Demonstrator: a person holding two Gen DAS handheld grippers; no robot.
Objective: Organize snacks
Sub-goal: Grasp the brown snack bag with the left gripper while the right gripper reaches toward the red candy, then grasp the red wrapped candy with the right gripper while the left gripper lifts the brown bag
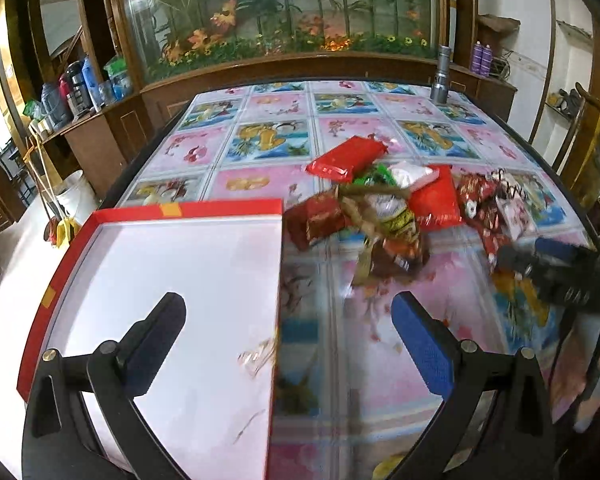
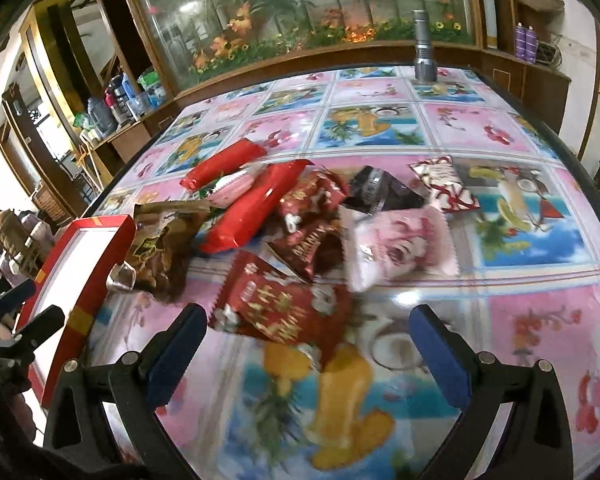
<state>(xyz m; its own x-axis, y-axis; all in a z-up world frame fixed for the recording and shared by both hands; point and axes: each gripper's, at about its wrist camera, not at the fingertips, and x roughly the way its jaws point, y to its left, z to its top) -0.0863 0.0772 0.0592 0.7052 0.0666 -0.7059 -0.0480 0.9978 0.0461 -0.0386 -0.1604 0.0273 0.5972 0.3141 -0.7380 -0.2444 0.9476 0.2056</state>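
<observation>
Silver flashlight [image 2: 424, 50] upright on patterned tablecloth [image 2: 520, 320], flower mural [image 1: 284, 8] behind, purple cans [image 1: 482, 58]

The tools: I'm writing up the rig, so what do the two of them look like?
Both match: the left tool and the right tool each have a black curved frame, round metal screw heads, and two black fingers faced with textured blue pads.

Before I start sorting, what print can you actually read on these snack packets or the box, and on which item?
"MAN": partial gold letters on the dark red packet, rest blurred.
Gold characters on the nearest red packet: blurred, unreadable.
Yellow print on the brown packet: unreadable.
Red box: no print visible.
</observation>
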